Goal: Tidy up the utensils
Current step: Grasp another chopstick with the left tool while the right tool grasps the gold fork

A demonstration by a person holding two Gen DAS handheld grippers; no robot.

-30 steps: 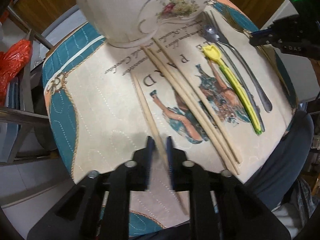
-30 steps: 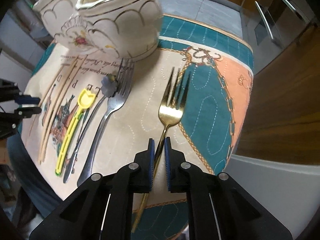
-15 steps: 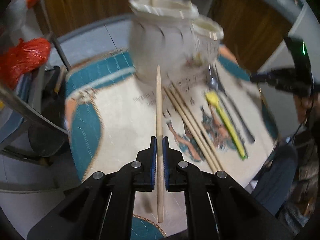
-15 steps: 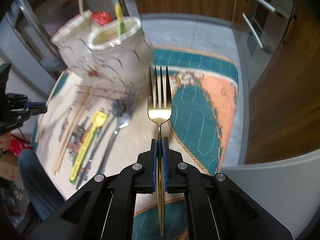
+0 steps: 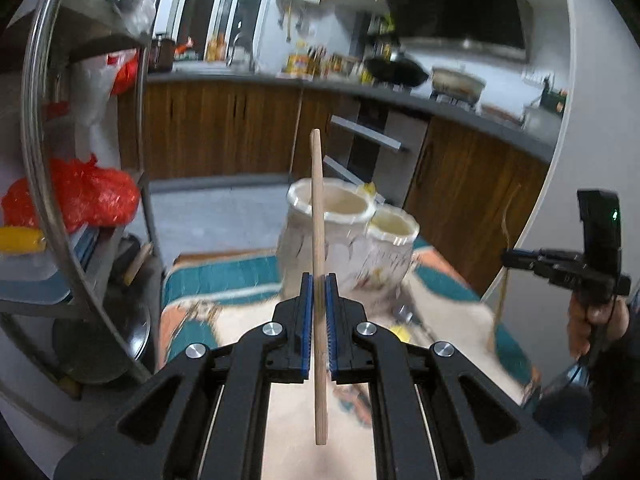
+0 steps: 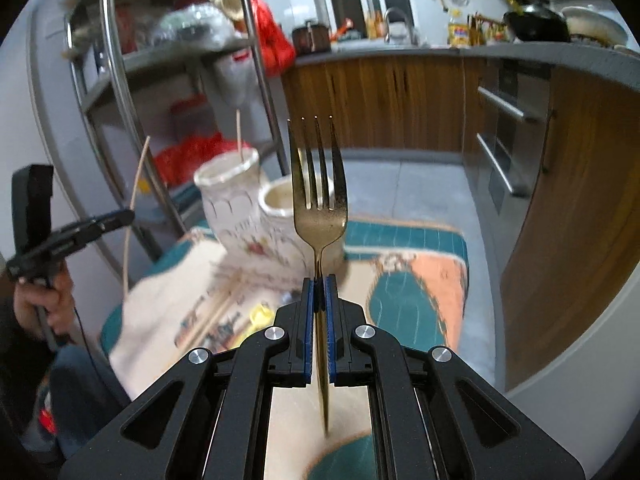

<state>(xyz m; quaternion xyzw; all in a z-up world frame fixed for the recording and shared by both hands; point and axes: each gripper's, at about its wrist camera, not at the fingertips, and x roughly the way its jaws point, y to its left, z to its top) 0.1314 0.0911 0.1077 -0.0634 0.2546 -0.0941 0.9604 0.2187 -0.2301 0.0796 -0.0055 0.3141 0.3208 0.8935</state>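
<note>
My left gripper (image 5: 319, 280) is shut on a wooden chopstick (image 5: 318, 216), which stands upright in front of the cream two-pot ceramic utensil holder (image 5: 348, 248). In the right wrist view my right gripper (image 6: 319, 280) is shut on a gold fork (image 6: 319, 200), tines up, before the same holder (image 6: 256, 216). One thin chopstick (image 6: 239, 136) stands in the holder's left pot. Both grippers hang above the printed placemat (image 6: 416, 280). Loose chopsticks (image 6: 216, 312) and a yellow utensil (image 6: 260, 314) lie blurred on the mat. The right gripper (image 5: 520, 258) shows at the right edge of the left wrist view, and the left gripper (image 6: 120, 218) shows at the left of the right wrist view.
A metal rack (image 5: 86, 184) with red bags (image 5: 80, 196) stands to the left. Wooden kitchen cabinets (image 6: 392, 104) and an oven with bar handles (image 6: 500, 136) lie behind. A person's hand (image 5: 592, 320) holds the right gripper. The white table edge (image 6: 568, 360) curves at the right.
Both grippers closed on their utensils, lifted them off the mat and tilted up. The chopstick and the fork now stand upright before the holder, and the kitchen behind has come into view.
</note>
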